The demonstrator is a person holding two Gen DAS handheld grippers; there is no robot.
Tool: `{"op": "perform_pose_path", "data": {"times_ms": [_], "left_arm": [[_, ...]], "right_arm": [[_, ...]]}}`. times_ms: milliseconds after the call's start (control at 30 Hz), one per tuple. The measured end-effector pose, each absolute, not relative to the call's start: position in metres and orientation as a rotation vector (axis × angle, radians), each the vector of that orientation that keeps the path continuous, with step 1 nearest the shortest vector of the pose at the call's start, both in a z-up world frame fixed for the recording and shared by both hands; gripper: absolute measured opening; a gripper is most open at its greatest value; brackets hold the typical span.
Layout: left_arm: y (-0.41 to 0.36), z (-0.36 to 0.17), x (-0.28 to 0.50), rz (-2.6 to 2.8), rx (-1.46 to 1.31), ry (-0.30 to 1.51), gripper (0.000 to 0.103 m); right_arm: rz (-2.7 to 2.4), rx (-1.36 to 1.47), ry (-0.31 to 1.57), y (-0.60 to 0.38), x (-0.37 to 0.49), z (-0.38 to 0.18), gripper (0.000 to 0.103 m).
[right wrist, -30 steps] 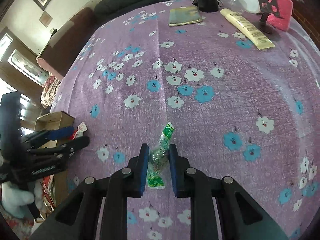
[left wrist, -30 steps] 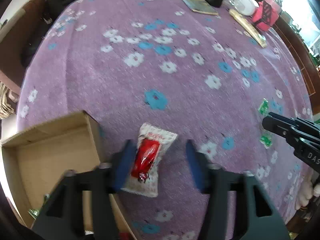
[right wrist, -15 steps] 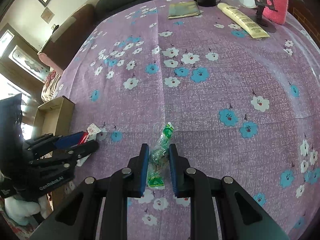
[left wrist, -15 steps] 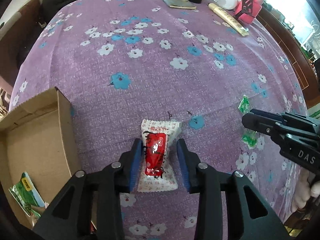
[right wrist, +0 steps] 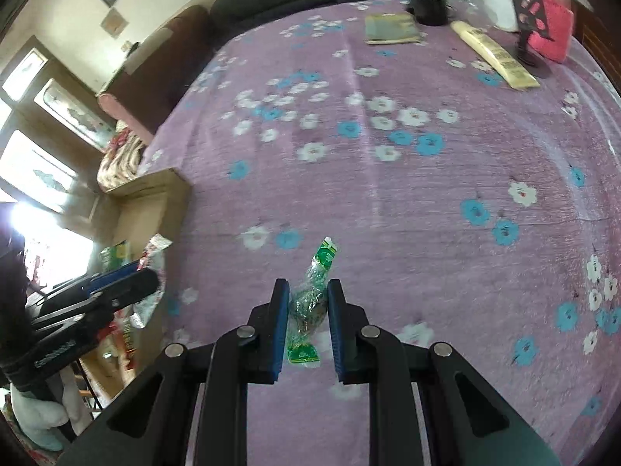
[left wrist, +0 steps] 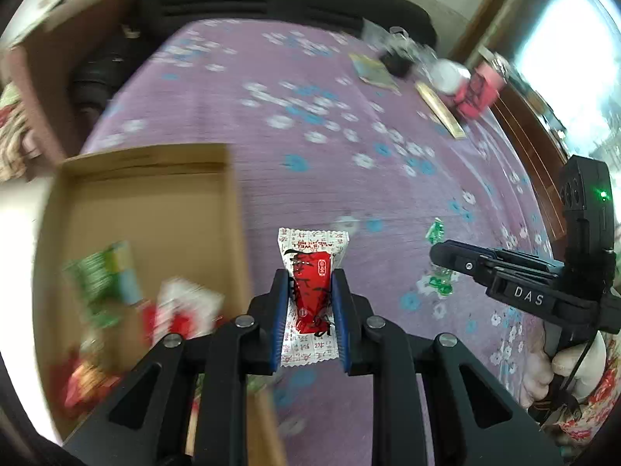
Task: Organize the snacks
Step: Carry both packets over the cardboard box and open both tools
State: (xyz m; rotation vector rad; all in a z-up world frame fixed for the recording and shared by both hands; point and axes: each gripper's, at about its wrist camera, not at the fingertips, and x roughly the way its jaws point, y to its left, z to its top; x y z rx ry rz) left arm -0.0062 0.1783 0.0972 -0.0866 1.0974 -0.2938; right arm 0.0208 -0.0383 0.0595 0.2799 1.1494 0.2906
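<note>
- Left wrist view: the left gripper [left wrist: 309, 312] has its blue-padded fingers [left wrist: 280, 318] clamped on a white snack packet with a red centre [left wrist: 312, 272]; they have just been closing on it. The packet stands up between the pads, its crimped top edge fanning out above them.
- An open cardboard box [left wrist: 229, 209] lies just left of the held packet, at the edge of the purple flowered surface [left wrist: 318, 178]. Blurred wrappers in green, white and red [left wrist: 116, 295] lie inside it.
- Right of the packet, the right gripper [left wrist: 438, 252] reaches in from the side, with a green wrapper [left wrist: 436, 231] showing at its tip. A gloved hand [left wrist: 574, 365] holds its handle.
- Right wrist view: the right gripper's fingers [right wrist: 280, 322] are pressed together on a green, clear-wrapped candy [right wrist: 310, 303], whose twisted ends stick out above and below the pads.
- Far across the surface sit a booklet [right wrist: 392, 29], a cream tube [right wrist: 493, 54] and a pink object [right wrist: 553, 39], well apart from both grippers.
</note>
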Motion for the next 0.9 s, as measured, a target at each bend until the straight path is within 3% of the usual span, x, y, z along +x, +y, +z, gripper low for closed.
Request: {"op": "perform_pose_path", "data": {"times_ms": [367, 667, 900], "left_arm": [[0.302, 0.092, -0.078, -0.044, -0.267, 1.094, 0.024], [0.332, 0.060, -0.094, -0.008, -0.335, 1.115, 0.024], [0.343, 0.061, -0.101, -0.037, -0.360, 1.094, 0.030]], "right_arm": [[0.494, 0.203, 1.166, 0.083, -0.002, 0.087, 0.018], [0.565, 0.115, 1.239, 0.174, -0.003, 0.061, 0.018], [0.531, 0.049, 1.239, 0.212, 0.016, 0.044, 0.018]]}}
